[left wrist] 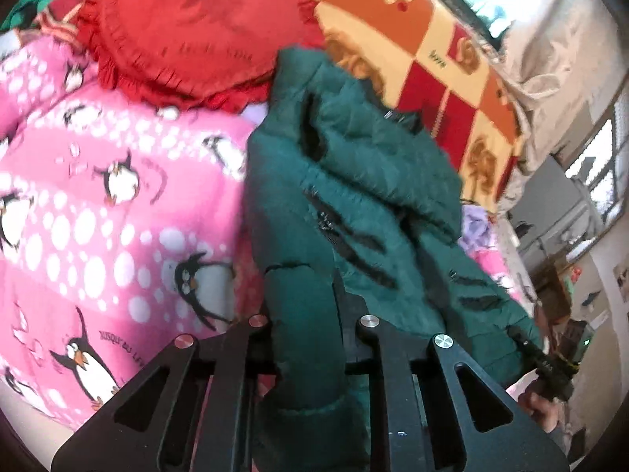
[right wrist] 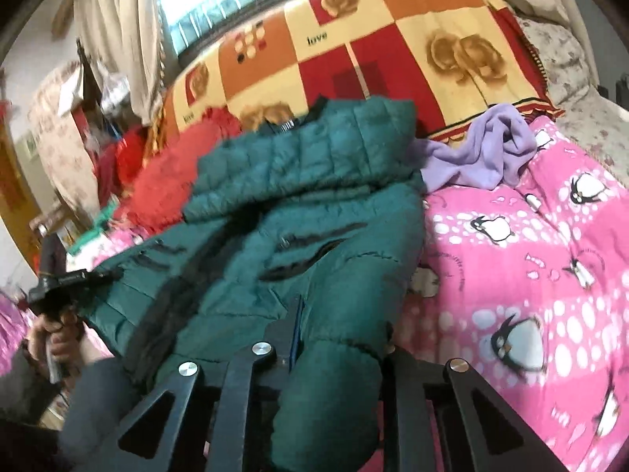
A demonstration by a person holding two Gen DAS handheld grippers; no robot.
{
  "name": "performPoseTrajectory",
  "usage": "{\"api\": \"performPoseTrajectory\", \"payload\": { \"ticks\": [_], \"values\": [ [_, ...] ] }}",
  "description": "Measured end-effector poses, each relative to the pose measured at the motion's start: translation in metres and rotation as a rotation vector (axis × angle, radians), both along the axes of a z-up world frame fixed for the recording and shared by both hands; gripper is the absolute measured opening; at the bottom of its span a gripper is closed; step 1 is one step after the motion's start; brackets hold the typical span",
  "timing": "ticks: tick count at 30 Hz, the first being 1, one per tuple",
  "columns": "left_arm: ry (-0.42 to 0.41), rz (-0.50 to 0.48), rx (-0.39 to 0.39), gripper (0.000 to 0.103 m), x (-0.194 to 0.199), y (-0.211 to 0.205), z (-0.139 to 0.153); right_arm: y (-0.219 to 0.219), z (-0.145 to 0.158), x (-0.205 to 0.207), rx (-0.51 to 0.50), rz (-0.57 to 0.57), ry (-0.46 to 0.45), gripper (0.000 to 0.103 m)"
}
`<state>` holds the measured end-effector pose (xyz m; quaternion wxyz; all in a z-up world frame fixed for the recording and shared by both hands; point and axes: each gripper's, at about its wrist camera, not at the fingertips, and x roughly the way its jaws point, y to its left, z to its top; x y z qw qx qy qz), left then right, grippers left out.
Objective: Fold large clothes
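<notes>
Pink penguin bedding (left wrist: 98,204) covers the bed, and a blanket of red, orange and cream squares (right wrist: 354,51) lies at the far side under a bright window.

A big dark green puffy jacket (right wrist: 298,236) lies spread across the bedding. Near its far right edge sits a small purple cloth (right wrist: 491,149). A red frilly cushion (left wrist: 188,27) rests to the far left of the jacket in the left wrist view.

The left gripper (left wrist: 310,314) has a thick roll of the green jacket pinched between its two black fingers. The right gripper (right wrist: 334,346) does the same, with a puffy fold squeezed tight between its fingers. Each gripper grips a near edge of the jacket, which stretches away from them toward the squared blanket.
</notes>
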<state>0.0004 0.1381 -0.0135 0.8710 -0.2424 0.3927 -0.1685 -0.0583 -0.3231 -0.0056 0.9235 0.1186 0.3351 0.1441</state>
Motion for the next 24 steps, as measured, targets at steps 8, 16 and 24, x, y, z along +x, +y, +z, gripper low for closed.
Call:
{"api": "performPoseTrajectory", "payload": {
  "ticks": [8, 16, 24],
  "values": [
    [-0.076, -0.037, -0.074, 0.013, -0.029, 0.026, 0.048, -0.022, 0.034, -0.038, 0.255, -0.055, -0.061, 0.016],
    [-0.117, -0.066, -0.056, 0.013, -0.073, 0.031, 0.067, -0.012, 0.061, -0.080, 0.233, -0.033, -0.099, 0.016],
    [-0.173, -0.036, -0.097, 0.013, -0.100, 0.052, 0.081, 0.007, 0.083, -0.114, 0.189, 0.002, -0.159, 0.016]
  ]
}}
